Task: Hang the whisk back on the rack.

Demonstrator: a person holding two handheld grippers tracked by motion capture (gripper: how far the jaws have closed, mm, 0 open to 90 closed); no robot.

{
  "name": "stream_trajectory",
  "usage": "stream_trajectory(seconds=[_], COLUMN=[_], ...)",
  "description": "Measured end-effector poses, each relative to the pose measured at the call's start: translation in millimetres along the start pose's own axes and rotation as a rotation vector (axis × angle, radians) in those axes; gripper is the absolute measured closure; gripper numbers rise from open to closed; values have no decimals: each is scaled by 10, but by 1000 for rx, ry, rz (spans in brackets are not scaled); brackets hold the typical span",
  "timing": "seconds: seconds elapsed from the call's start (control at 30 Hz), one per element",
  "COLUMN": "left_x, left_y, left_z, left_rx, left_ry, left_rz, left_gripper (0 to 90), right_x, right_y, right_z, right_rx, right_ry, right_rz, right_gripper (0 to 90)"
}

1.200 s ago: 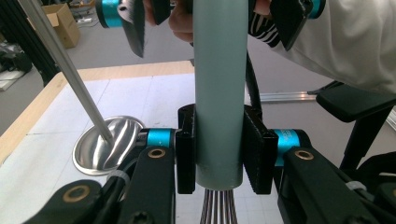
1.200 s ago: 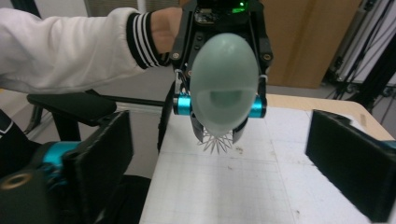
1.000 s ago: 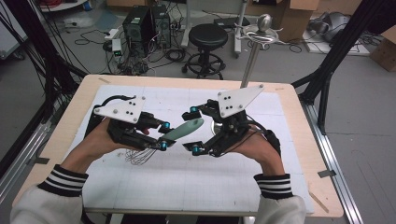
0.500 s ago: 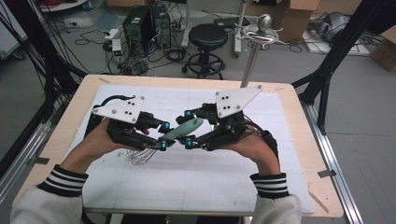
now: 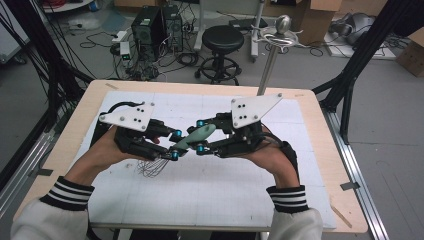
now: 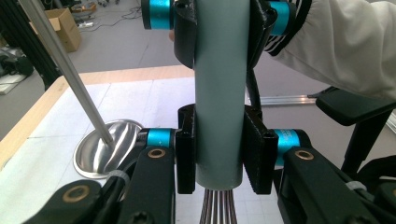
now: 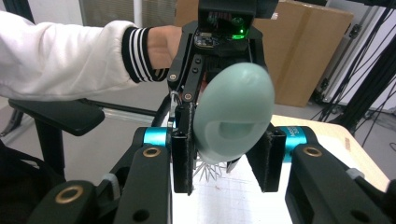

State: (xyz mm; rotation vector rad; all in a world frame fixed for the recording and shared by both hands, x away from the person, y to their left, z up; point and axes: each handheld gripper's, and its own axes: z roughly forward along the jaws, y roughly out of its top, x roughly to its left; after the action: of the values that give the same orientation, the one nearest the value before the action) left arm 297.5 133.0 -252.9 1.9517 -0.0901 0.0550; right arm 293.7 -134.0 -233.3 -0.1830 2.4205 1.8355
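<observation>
Midair above the white mat (image 5: 210, 200), a whisk (image 5: 192, 137) held level between two grippers. Left gripper (image 5: 174, 145) clamped on the grey-green handle next to the wire loops (image 5: 152, 167), pads (image 6: 185, 154) pressed flat against both sides. Right gripper (image 5: 200, 136) set around the rounded handle end, jaws flanking it closely; full pinch cannot be told. Beyond the whisk, a steel stand (image 5: 272, 60) on its round base (image 6: 105, 149).

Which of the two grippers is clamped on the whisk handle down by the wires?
The left gripper. Its jaws pinch the green whisk handle right above the wires; the right gripper sits farther up, at the rounded end.
</observation>
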Motion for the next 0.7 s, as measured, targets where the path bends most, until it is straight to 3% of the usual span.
stream_trajectory(seconds=[0.17,0.37,0.7], left_x=[-9,-7,7], left_y=[2,3,-47], left_z=[13,31,2], left_rx=[-13,5,61], left_ry=[-2,14,128], left_rz=[-9,-13,-51], left_gripper=[690,671,347], right_x=[6,18,21], right_y=[18,35,49], right_z=[6,23,-37], right_rx=[-12,-6,22], right_ry=[2,-3,-14], right_rz=[0,-6,22], right_gripper=[657,659,660])
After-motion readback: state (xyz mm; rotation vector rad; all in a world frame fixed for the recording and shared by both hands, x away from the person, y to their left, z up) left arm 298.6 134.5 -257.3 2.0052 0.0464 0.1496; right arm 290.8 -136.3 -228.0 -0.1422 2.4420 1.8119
